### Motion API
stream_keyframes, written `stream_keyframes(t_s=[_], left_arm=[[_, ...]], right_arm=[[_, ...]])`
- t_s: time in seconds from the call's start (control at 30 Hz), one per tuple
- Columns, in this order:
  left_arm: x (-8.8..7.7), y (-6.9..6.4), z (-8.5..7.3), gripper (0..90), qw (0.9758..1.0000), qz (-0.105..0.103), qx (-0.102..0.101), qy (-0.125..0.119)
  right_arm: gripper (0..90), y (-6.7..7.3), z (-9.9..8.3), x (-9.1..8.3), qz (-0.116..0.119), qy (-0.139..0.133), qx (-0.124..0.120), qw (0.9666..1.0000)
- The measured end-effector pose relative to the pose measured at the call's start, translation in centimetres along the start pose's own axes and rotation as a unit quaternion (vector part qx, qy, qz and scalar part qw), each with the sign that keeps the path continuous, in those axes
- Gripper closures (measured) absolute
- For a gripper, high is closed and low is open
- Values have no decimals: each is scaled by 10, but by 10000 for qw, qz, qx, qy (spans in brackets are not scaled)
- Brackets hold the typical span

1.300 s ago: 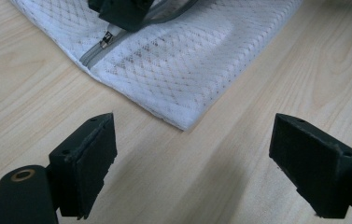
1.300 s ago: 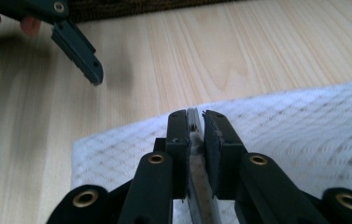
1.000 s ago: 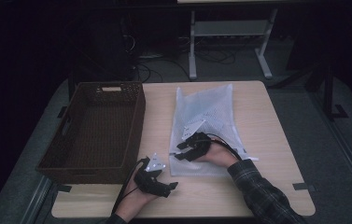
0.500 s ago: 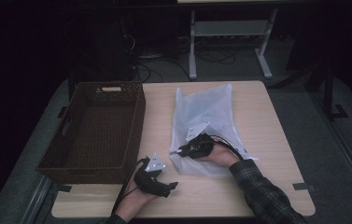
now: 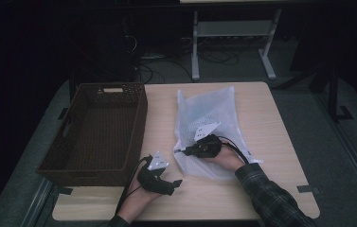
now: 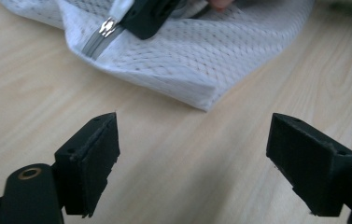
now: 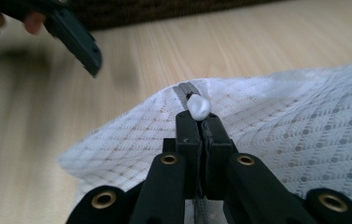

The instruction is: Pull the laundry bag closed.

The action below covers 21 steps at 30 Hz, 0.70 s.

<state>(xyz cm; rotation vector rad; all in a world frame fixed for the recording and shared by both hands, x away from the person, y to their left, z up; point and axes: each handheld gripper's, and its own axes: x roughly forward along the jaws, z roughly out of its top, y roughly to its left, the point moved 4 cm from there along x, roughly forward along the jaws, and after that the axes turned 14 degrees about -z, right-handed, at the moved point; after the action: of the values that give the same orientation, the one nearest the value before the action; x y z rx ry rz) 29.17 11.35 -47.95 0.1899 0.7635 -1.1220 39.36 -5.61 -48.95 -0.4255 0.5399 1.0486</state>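
Clearly, the thing in hand is a white mesh laundry bag (image 5: 208, 130), which lies flat on the wooden table (image 5: 271, 156), just beside the brown wicker basket (image 5: 98, 132) and on its right side in the high view. It looks very light and completely soft: the netting has no stiffness and folds over itself at the near corner, so I judge that it will follow any pull and bunch up instead of staying in place. The only firm parts are the grey zipper (image 6: 94, 43) along its edge and the small pull tab (image 7: 198, 107), and this is where it is sensible to take hold. The right gripper (image 7: 200, 122) has just been closing, and now its two black jaws are pressed together with the zipper line running between them and the whitish tab showing just over their tips; in the left gripper view the metal slider (image 6: 107, 28) is visible right beside this jaw. The left gripper (image 6: 192, 163) hangs over bare table near the bag's corner, with its jaws wide apart and nothing between them. Because the cloth is so loose and a little slippery, I think the zipper will only slide well if the other gripper pins or pinches the mesh close to the slider; otherwise the whole bag would probably drag along the table.
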Motion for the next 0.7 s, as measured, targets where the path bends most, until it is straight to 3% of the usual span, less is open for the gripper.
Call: stream_keyframes(t_s=[0.2, 0.37, 0.5, 0.7], left_arm=[[-9, 8, 19, 234, 9991, -32, -94, -424], [-6, 15, 28, 294, 9988, -131, -160, -447], [-2, 19, 30, 332, 9977, -386, -247, -495], [1, 23, 32, 412, 9973, -500, -190, -499]], right_arm=[[876, -2, -2, -20, -29, -256, 86, 9996], [876, 1, -4, -32, -24, -357, 75, 9993], [876, 6, -3, -38, 20, -439, 49, 9990], [876, 15, -1, -43, 38, -446, -94, 9990]])
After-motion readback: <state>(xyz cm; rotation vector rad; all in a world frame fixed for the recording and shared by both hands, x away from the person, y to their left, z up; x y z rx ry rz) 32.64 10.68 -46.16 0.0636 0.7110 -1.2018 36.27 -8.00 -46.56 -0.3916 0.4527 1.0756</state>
